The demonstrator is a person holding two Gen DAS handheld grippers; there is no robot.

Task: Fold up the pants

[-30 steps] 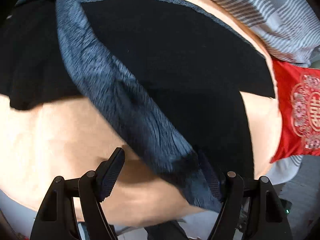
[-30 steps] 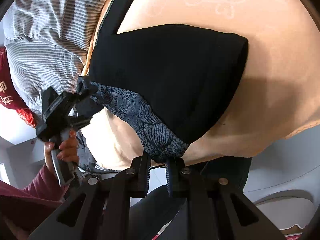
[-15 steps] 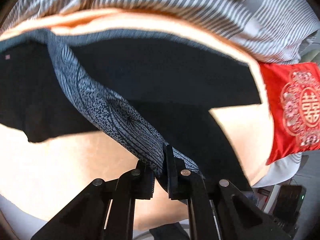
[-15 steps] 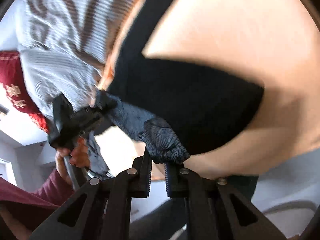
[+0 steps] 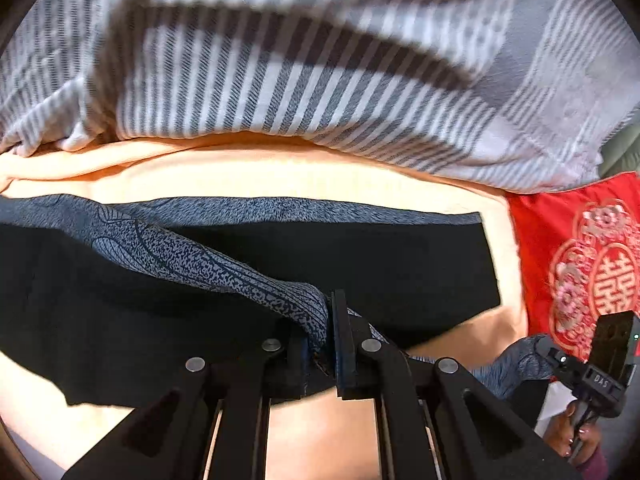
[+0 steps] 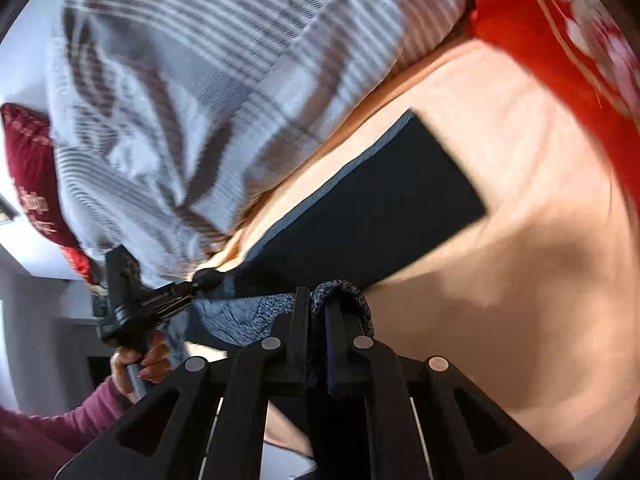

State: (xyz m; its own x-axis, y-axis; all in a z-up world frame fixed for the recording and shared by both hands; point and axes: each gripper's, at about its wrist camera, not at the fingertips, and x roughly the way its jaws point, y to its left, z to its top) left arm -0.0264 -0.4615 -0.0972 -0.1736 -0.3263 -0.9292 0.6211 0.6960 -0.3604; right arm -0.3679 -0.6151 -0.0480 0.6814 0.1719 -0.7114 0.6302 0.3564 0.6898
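Pants (image 5: 360, 264), spread on the peach bed sheet (image 5: 280, 176) below the striped blanket (image 5: 320, 80), are clamped at the patterned waistband by left claw (image 5: 330, 320) and right claw (image 6: 318, 312), apparently so both corners are carried together for folding.

"DAS" reads on the right gripper (image 5: 606, 376) body, at 4 o'clock. Red cushion (image 5: 580, 264) at 3 o'clock carries a gold double-happiness sign. Other cushion's lettering too blurred.

A peach-coloured sheet (image 5: 280, 172) is covering the bed, glowing under strong light. A grey-and-white striped duvet (image 5: 320, 60) is lying bunched along its far side, with a red embroidered cushion (image 5: 588, 264) sitting beside it. Pale walls (image 6: 24, 52) are showing beyond.
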